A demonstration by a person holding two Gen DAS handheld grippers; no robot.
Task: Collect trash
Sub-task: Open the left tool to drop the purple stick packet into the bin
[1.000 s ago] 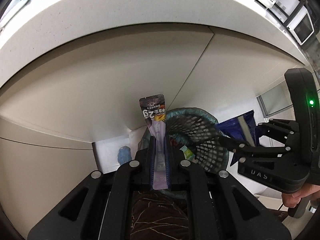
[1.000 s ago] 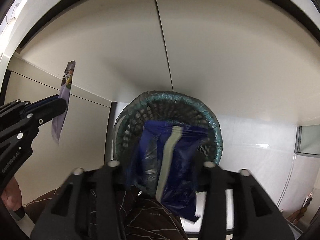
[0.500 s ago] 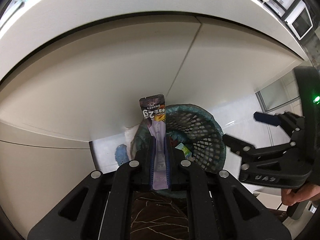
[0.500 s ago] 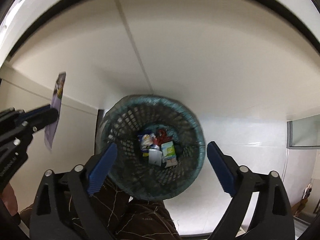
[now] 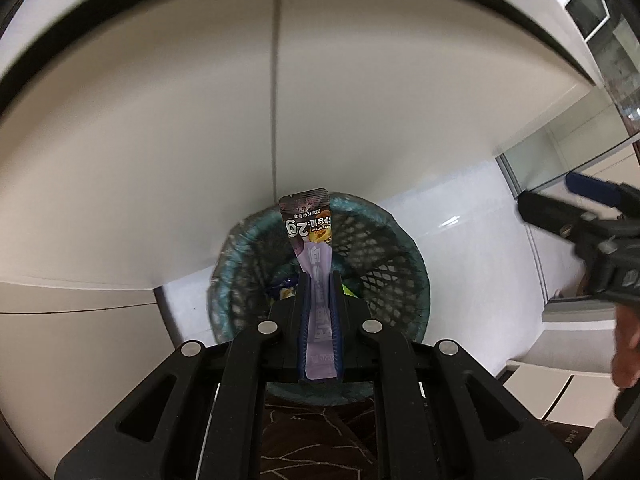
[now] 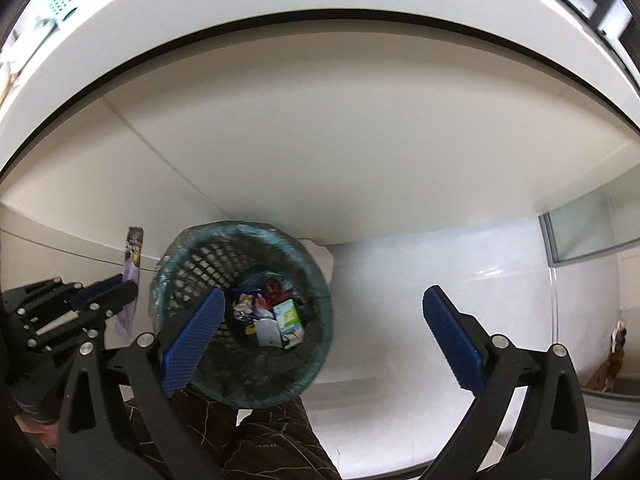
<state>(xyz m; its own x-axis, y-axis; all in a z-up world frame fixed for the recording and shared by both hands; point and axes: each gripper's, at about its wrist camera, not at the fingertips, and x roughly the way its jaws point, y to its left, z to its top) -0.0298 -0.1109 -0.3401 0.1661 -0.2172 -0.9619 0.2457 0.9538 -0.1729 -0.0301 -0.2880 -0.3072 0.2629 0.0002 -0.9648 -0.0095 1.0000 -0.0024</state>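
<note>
The left gripper [image 5: 319, 280] points steeply down with its jaws pressed together on a slim purple snack sachet [image 5: 310, 236], which sticks out beyond the fingertips and hangs over the near left part of the mesh wastebasket [image 5: 384, 264]. The sachet's printed end, dark with a yellow picture, sits just above the basket's far rim in the left wrist view. The right gripper [image 6: 320, 320] has just been opening and now stands spread wide, with nothing between its blue pads [image 6: 192, 332]; its left pad overlaps the basket's near left rim in the picture and its right pad is out over the white floor [image 6: 400, 264]. At the bottom of the wastebasket lie crumpled wrappers [image 6: 268, 312], among them a green and white packet and red scraps. Cream cabinet doors [image 6: 320, 120] rise behind the basket.
</note>
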